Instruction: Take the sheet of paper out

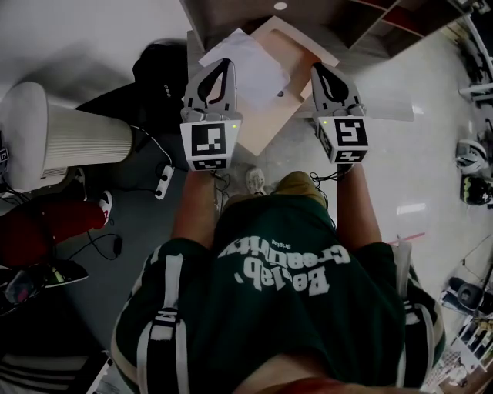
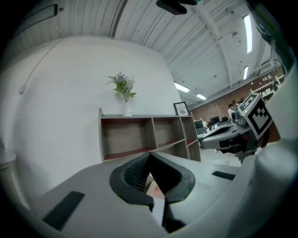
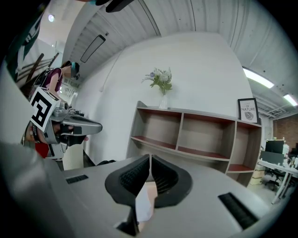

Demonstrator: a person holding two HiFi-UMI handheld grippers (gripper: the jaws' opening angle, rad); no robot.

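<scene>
A white sheet of paper (image 1: 258, 65) lies on a tan flat board (image 1: 300, 46) in front of a brown shelf unit (image 1: 231, 11). My left gripper (image 1: 226, 63) hovers over the sheet's near edge with its jaws shut and nothing visibly pinched. At the board's right edge my right gripper (image 1: 317, 69) is also shut, and nothing shows between its pads. In the left gripper view the closed tips (image 2: 149, 155) point level at the shelf unit (image 2: 144, 135), with tan and white showing beneath them. The right gripper view shows the same under its tips (image 3: 150, 158).
A ribbed white cylinder (image 1: 77, 138) stands at the left, with a power strip and cables (image 1: 163, 181) and a red object (image 1: 46, 227) on the dark floor. A vase of flowers (image 2: 123, 90) and a framed picture (image 3: 247, 110) top the shelf. Desks stand at the right.
</scene>
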